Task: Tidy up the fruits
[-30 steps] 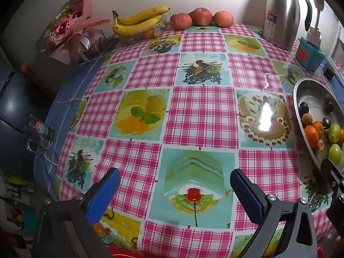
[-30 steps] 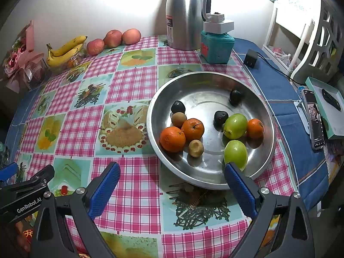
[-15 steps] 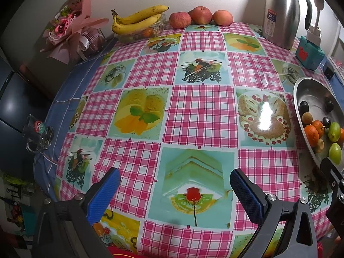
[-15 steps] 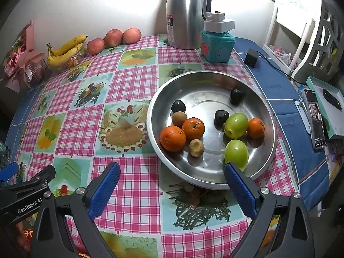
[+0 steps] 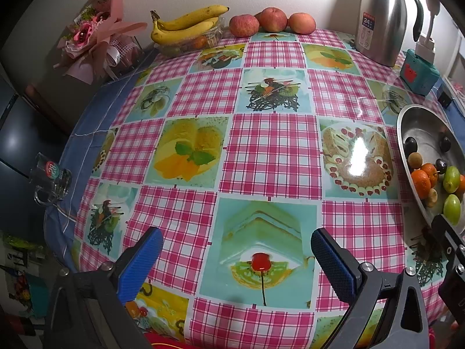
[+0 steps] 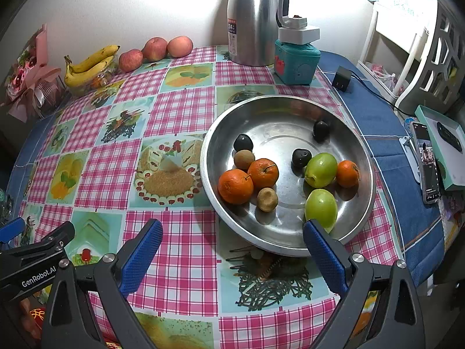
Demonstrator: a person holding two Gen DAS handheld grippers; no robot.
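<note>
Both tongs stand wide apart and hold nothing. The right tongs [image 6: 232, 250] hover above the checkered surface [image 6: 180, 110]; the metal bowl [image 6: 360, 157] lies just ahead of them, its near rim at the right blue tip, with oranges [image 6: 235, 186] and green fruits [image 6: 321, 170] inside. Far ahead of the left tongs [image 5: 232, 257] lie bananas [image 5: 186, 27] and apples [image 5: 244, 25].

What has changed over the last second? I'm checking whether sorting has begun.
Almost nothing. The left gripper drifted slightly, so its view of the bananas and apples shifted a little. The right gripper held its place before the bowl. Both stay open and empty; nothing was taken or let go, and the fruit in the bowl lies as before.
</note>
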